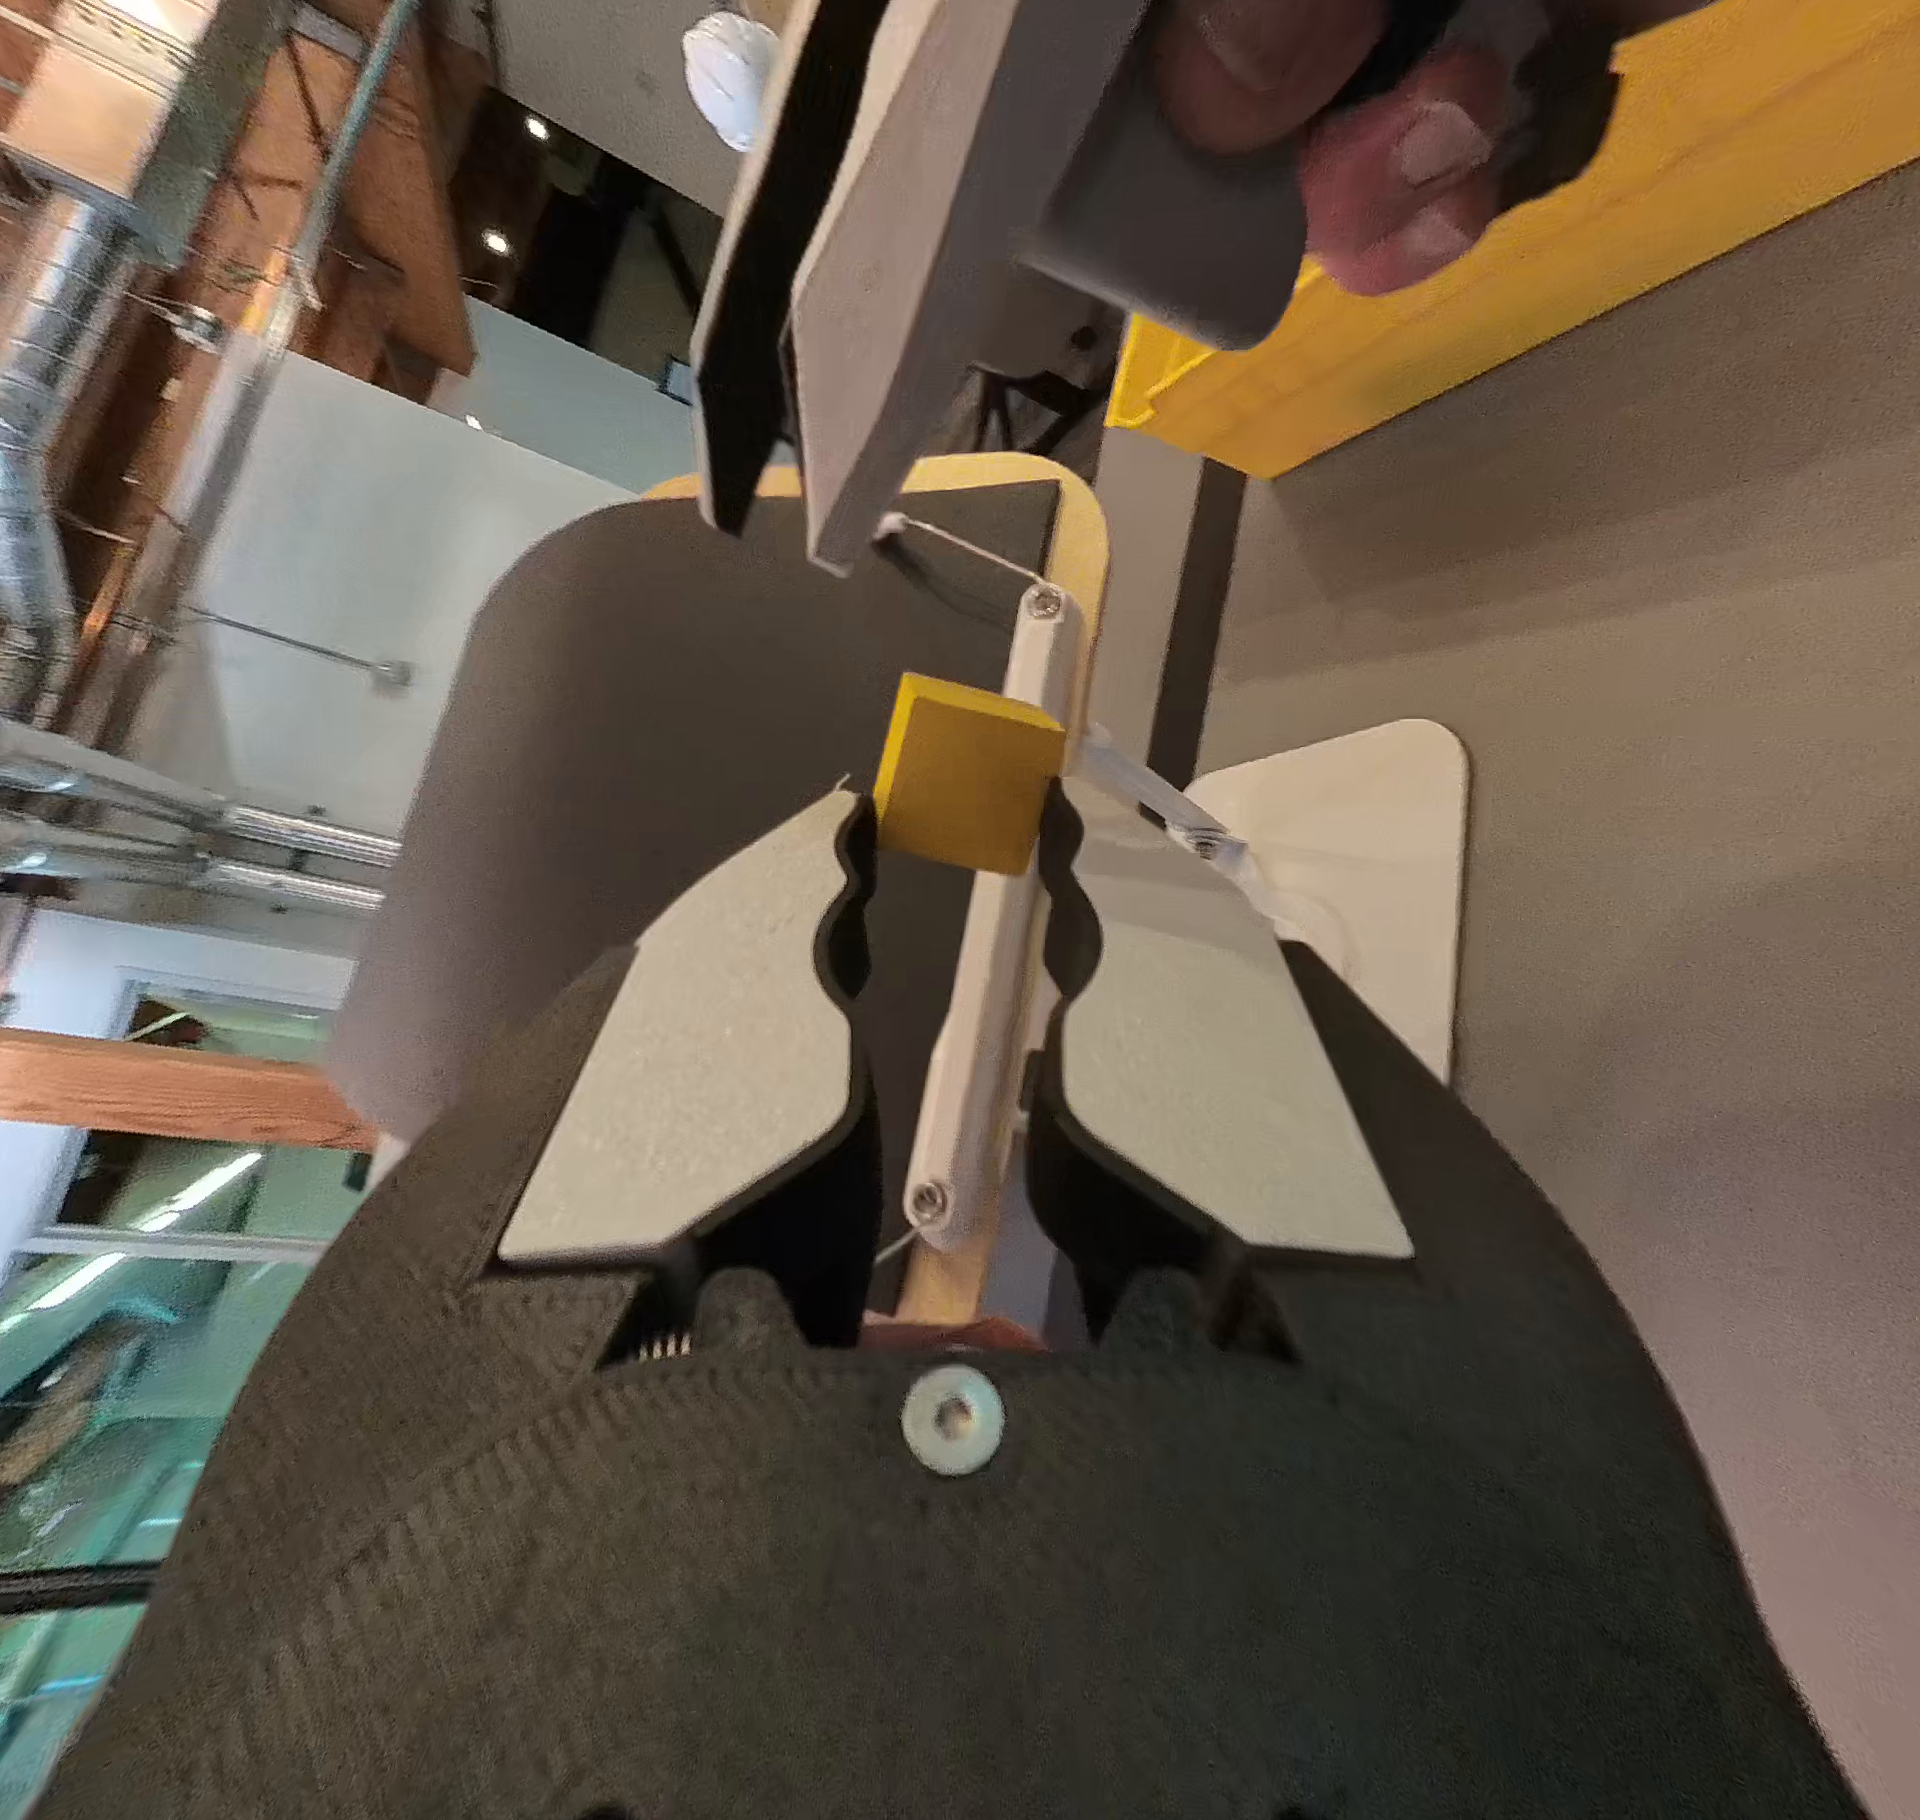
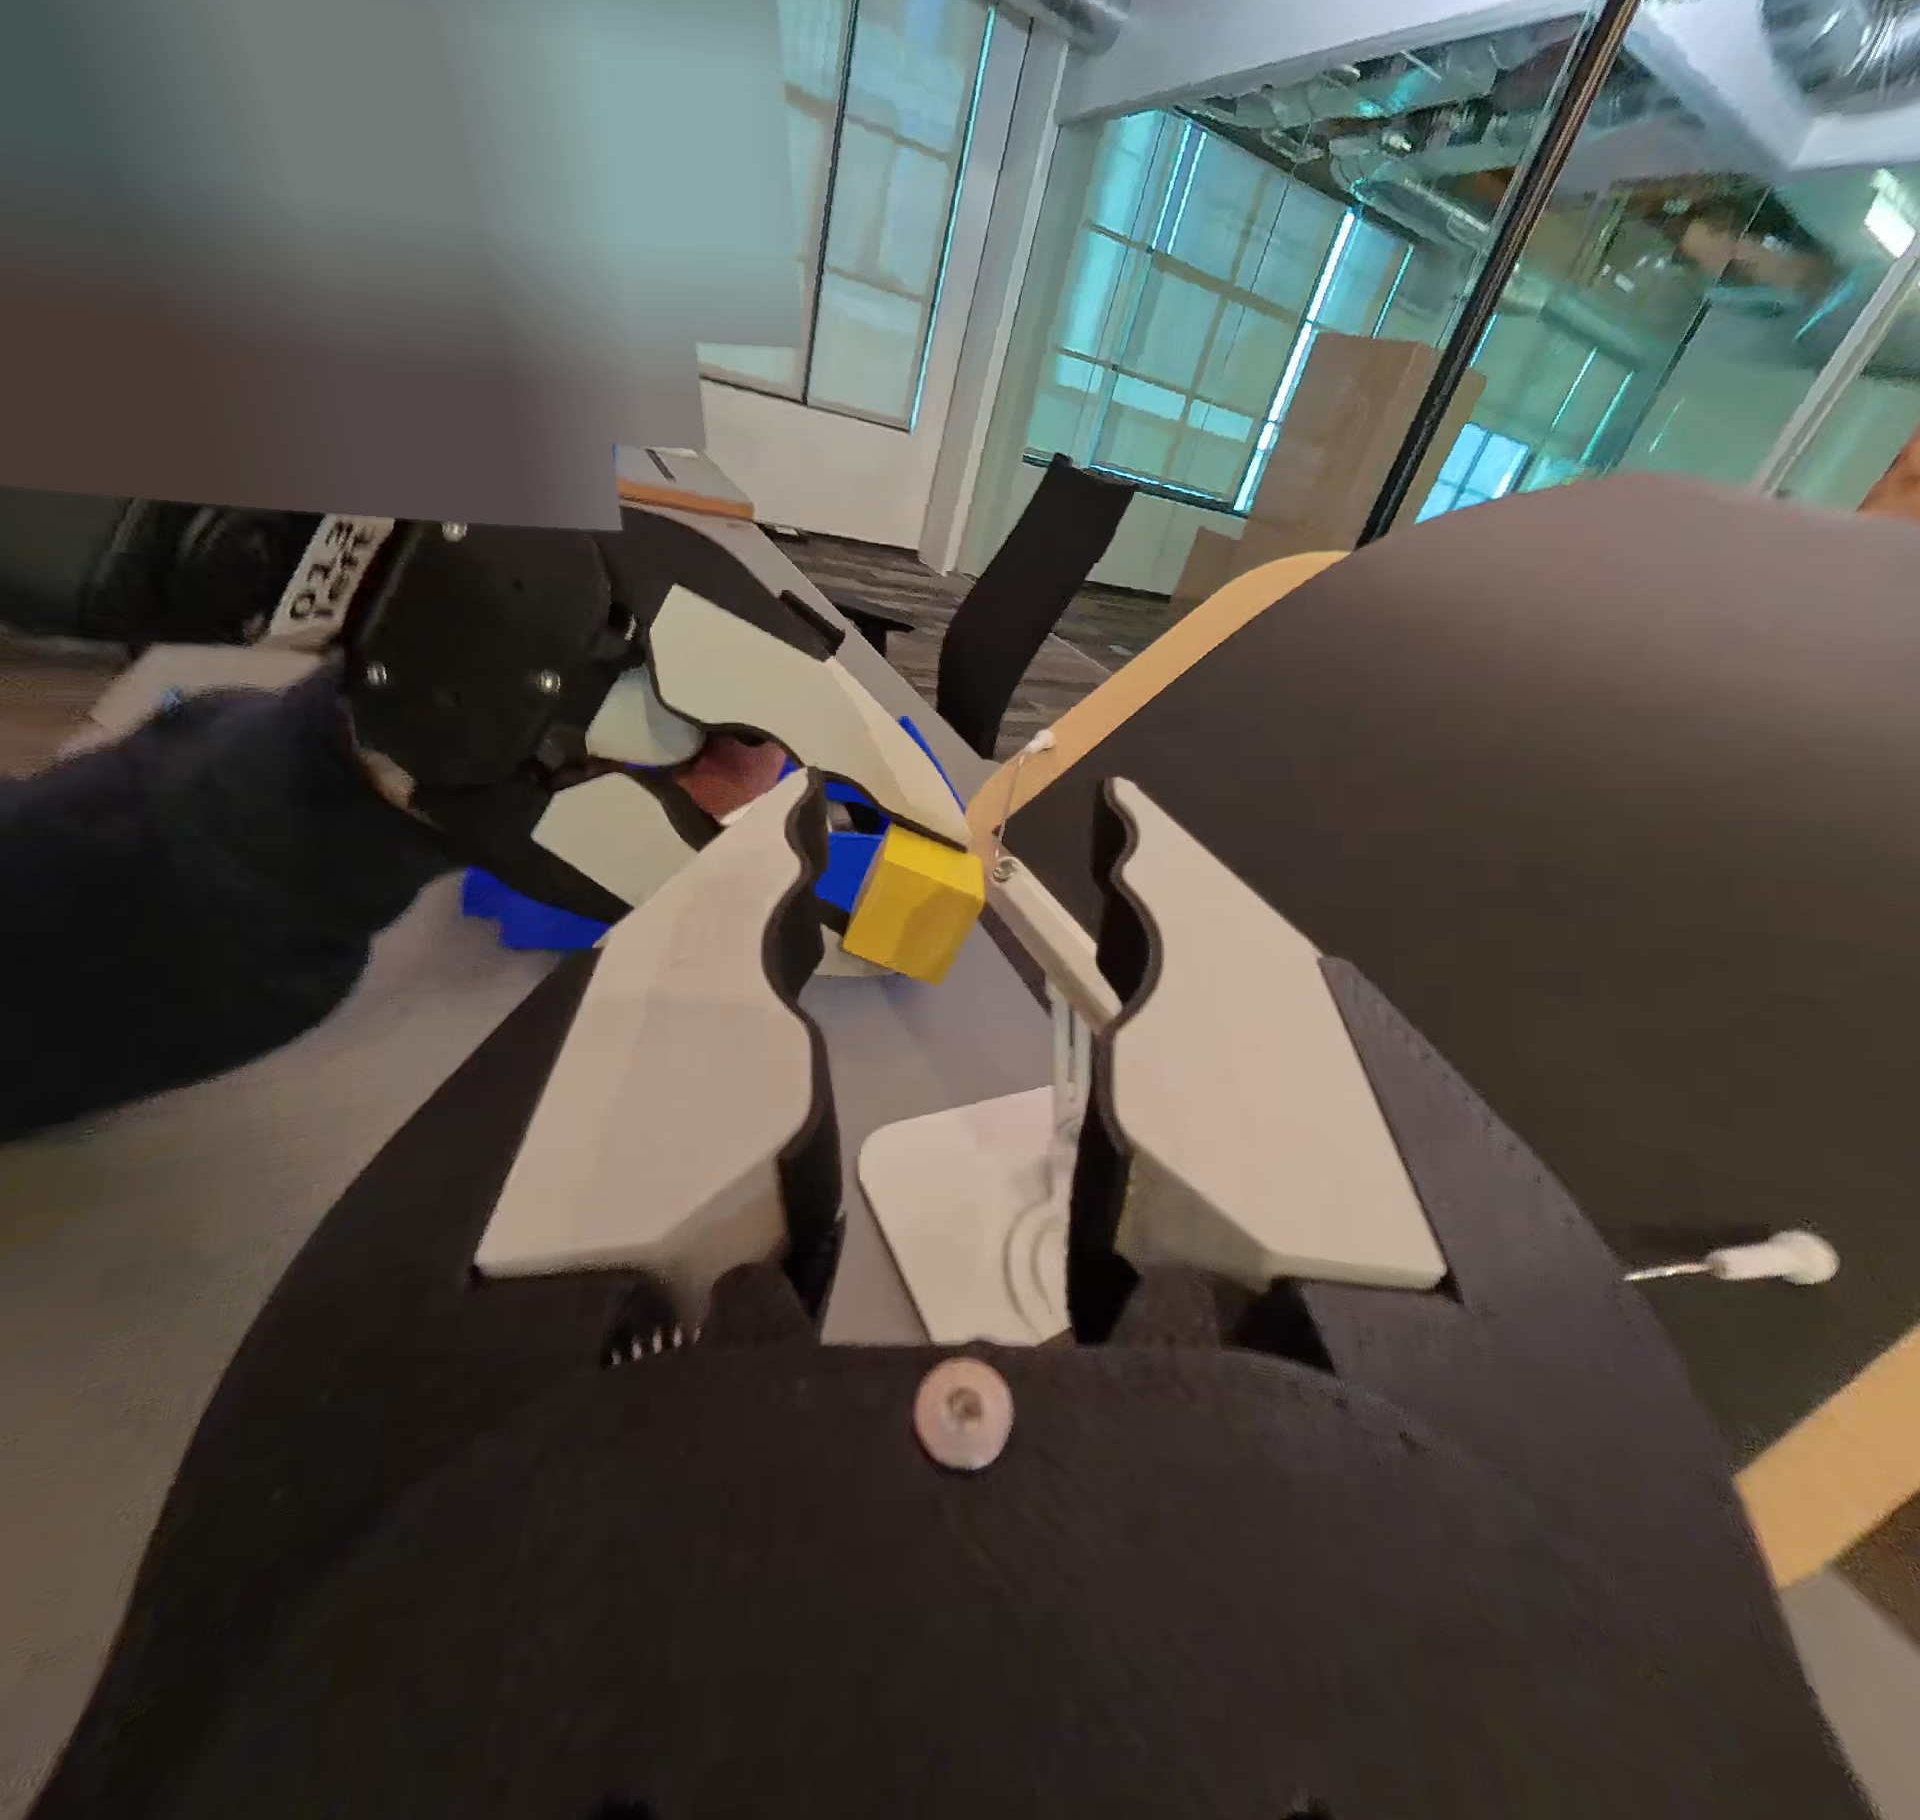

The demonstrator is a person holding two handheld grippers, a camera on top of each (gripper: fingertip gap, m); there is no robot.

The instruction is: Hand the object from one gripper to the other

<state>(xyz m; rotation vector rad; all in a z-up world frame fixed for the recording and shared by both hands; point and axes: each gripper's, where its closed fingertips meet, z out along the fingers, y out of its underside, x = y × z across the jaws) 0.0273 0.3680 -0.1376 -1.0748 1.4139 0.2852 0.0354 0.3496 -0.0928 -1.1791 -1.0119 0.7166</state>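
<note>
Currently the left gripper is clamped on a yellow block, held in the air; the right gripper, fingers spread apart, hovers just beside it.

Both views are bright and evenly lit, with soft, weak shadows. In the right wrist view daylight pours through the tall windows, tinting the glass teal without burning it out. In the left wrist view small ceiling spotlights glow in a dark recess. Wide-angle bending curves straight lines near every edge. The yellow block is fairly sharp, while the hand above it is smeared by motion (as is the sleeve left of the block).
</note>
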